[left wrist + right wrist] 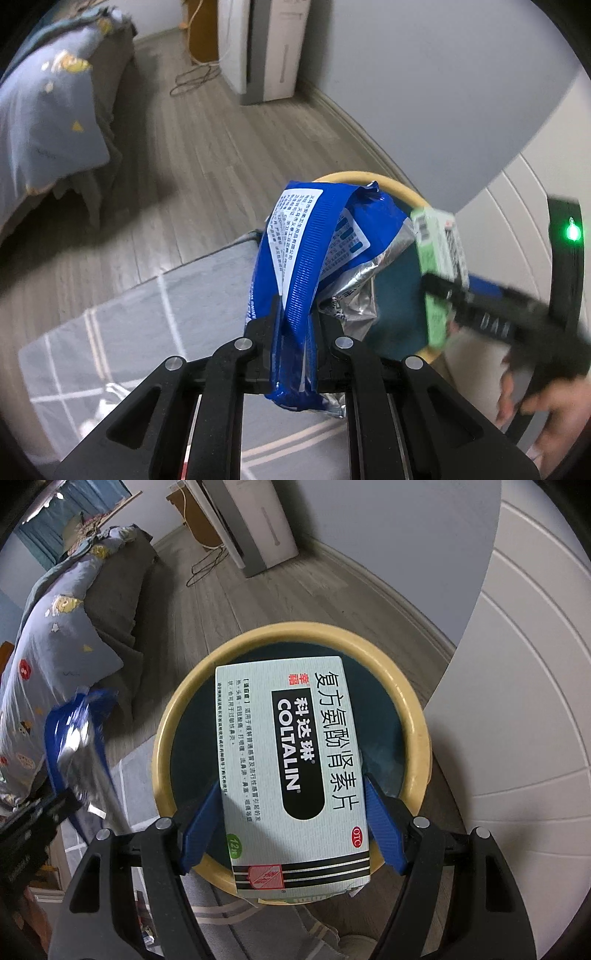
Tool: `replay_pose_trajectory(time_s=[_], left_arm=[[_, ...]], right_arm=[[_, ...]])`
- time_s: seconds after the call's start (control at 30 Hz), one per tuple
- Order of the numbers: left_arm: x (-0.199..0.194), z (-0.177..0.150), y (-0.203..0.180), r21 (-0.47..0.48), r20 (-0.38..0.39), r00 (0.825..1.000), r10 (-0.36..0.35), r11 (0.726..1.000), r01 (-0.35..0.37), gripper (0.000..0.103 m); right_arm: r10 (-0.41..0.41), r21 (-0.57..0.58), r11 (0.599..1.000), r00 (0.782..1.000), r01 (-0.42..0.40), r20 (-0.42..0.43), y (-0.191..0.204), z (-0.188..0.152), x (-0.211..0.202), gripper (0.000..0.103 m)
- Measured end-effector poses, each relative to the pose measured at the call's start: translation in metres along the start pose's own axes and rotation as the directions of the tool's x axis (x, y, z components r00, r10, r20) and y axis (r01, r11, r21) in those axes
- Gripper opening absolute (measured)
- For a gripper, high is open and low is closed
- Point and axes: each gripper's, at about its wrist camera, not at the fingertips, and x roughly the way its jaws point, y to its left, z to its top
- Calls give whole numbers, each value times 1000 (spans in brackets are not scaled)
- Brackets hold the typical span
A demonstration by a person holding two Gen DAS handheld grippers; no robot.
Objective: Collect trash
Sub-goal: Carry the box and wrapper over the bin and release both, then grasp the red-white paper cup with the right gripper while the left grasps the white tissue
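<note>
Left gripper (295, 325) jaws pinch crumpled blue foil wrapper (306, 258); right gripper (291, 819) jaws clamp green-white medicine box (291, 768)

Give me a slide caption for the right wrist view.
Right tool holds a medicine box above the yellow-rimmed bin.

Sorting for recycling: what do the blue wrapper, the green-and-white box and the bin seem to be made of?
Blue wrapper: likely plastic film with a foil lining, since its crinkled inside is shiny silver. Medicine box: looks like matte printed cardboard, with flat faces and sharp folded edges. Bin: probably smooth plastic, with a thick rounded yellow rim.
</note>
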Motion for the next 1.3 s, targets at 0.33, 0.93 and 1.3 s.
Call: replay_pose_trajectory(time_s=[0.33,0.93,1.3], left_arm=[[24,12,-13,9,-7,1000,13,1000,-13,12],[-10,4,4,-3,48,999,23,1000,-23,34],[-105,-65,82,-108,165,972,169,982,-153,93]], right_arm=[[-4,24,1000,1000,4,-18,-3,-1,7,73],[-77,-28,997,997,76,-31,4,-9,-1,88],[-41,-162,986,999,46,33,71,-33,-41,97]])
